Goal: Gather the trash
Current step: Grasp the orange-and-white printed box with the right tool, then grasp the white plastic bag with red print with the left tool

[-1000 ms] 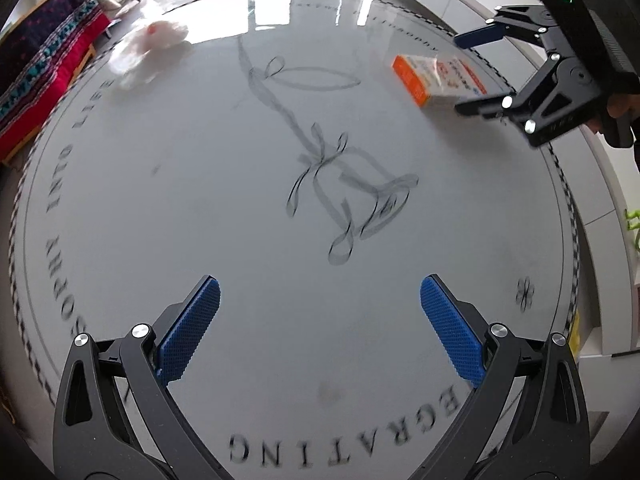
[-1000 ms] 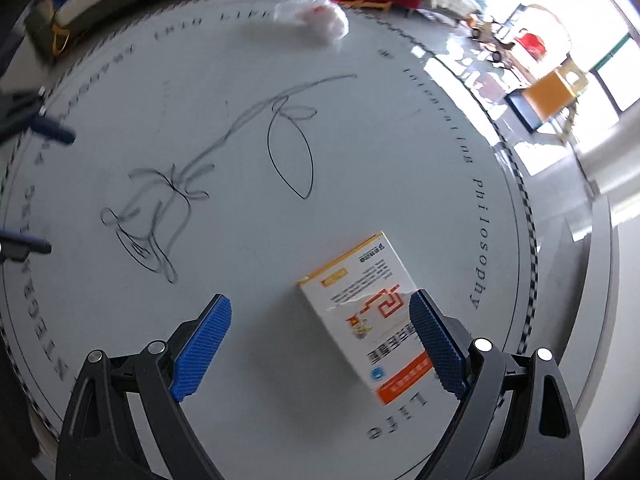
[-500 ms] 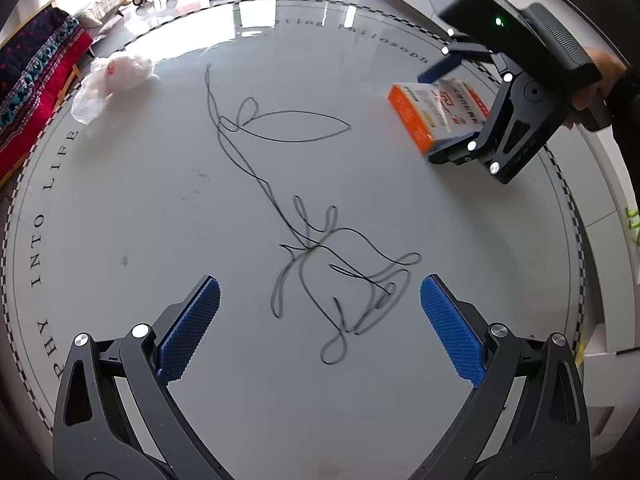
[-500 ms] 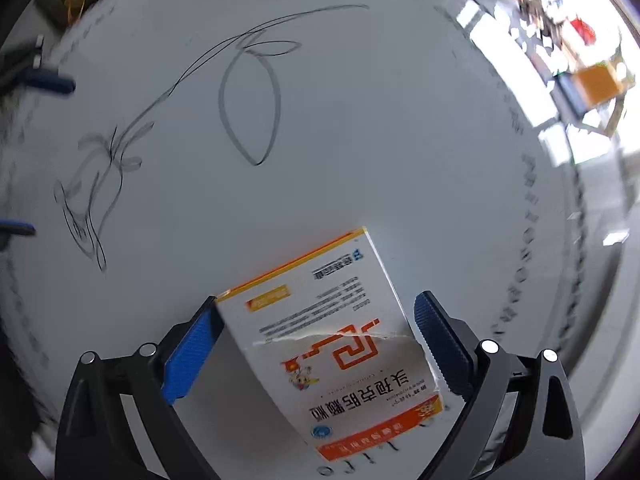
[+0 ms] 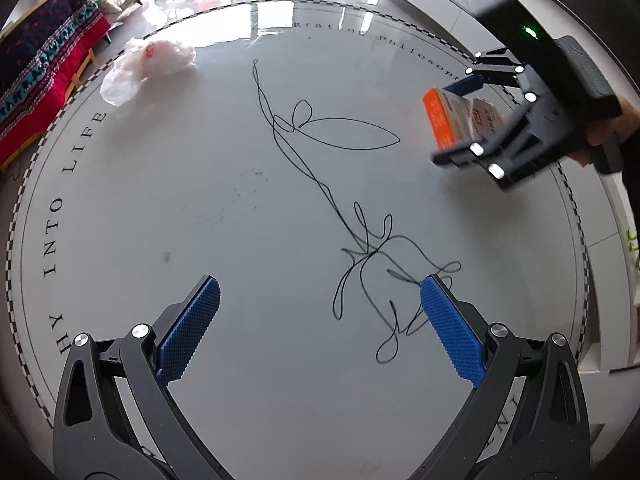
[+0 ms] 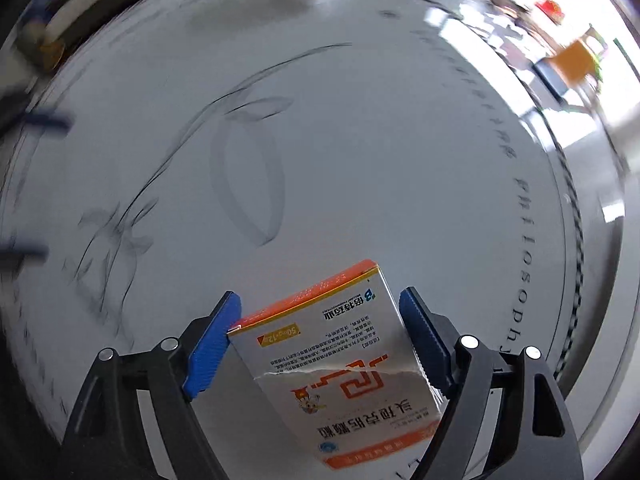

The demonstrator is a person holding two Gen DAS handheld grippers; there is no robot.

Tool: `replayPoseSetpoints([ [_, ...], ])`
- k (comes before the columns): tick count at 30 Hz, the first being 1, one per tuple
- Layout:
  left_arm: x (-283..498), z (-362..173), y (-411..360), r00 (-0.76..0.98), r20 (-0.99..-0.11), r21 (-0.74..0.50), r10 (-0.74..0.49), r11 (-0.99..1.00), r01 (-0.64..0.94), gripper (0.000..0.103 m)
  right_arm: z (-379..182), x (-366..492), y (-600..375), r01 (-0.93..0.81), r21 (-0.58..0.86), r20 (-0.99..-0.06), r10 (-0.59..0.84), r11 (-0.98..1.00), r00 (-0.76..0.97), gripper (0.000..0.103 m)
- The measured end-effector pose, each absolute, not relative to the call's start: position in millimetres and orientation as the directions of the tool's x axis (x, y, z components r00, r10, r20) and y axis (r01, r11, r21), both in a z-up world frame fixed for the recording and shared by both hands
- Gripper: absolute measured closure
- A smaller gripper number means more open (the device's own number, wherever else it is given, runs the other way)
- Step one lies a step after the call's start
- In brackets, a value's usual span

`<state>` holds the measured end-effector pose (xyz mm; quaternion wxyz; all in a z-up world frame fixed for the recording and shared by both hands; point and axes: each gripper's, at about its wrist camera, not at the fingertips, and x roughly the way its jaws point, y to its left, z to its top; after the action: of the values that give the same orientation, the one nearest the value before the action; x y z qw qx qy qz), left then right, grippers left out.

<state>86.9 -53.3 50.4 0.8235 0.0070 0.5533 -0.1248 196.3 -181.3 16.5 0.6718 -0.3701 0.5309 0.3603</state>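
Step in hand: closing the right tongs on the medicine box, by the look of it.
Box, place: between the right pads, near the table edge on the lettered rim; skewed, long axis diagonal to the pads.
Box, state: white face, orange ends, a tear across the face; light card, likely to crush under hard pressure.
Right tongs, state: closing, box between the pads; left pad at the box's near corner, right pad against or just beside the opposite long edge; firm contact not clear through the blur.
Right tongs, seen from the left wrist: right tongs tipped steeply down over the box, a hand behind.
Left tongs, state: left tongs spread wide, nothing between the pads, hanging over the scribbled line drawing on the table.
Grip advice: squaring the pads to the long edges before the squeeze; corner contact alone likely to spin the box out.
Pressure advice: only enough to stop slipping; torn face probably weak.
Lift advice: straight up after both pads seat, no dragging over the glossy top.
Other trash: crumpled plastic bag at the far side of the table, well apart from both tongs; a fair next target for the left.
Risk: box slipping off the near edge if nudged outward.
Bin: none in view.
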Motion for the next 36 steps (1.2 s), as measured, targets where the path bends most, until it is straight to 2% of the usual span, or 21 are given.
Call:
replayPoseSetpoints([
  [7,85.0,56.2,-41.1,0.376,-0.9,-0.149,-0.219,0.967,0.206,0.006,12.8,198.2,-193.7,-0.867,-0.08,-0.992,0.047,0.492,0.119,0.017],
  [11,90.5,56.1,-28.8,0.379,-0.906,-0.13,-0.191,0.975,0.182,0.006,14.4,203.7,-196.7,-0.866,-0.062,-0.995,0.037,0.495,0.093,0.011],
  [13,93.8,55.5,-16.4,0.385,-0.903,-0.137,-0.188,0.978,0.156,0.006,15.8,205.0,-197.9,-0.863,-0.046,-0.996,0.048,0.502,0.08,0.012],
  [14,101.9,52.2,-9.4,0.387,-0.903,-0.142,-0.189,0.979,0.145,0.006,17.6,208.7,-199.8,-0.858,-0.021,-0.996,0.059,0.513,0.06,0.017],
  [28,131.8,51.0,31.9,0.405,-0.906,-0.099,-0.12,0.992,0.072,0.006,62.6,216.4,-146.3,-0.781,-0.186,-0.941,0.121,0.596,0.316,0.019],
  [31,151.6,52.9,49.0,0.416,-0.904,-0.097,-0.102,0.995,0.034,0.006,55.5,216.5,-143.3,-0.723,-0.171,-0.932,0.128,0.669,0.338,0.019],
  [36,205.1,58.3,77.7,0.428,-0.903,-0.06,-0.046,0.998,-0.02,0.006,48.8,220.4,-122.0,-0.63,-0.05,-0.94,0.177,0.775,0.292,0.019],
])
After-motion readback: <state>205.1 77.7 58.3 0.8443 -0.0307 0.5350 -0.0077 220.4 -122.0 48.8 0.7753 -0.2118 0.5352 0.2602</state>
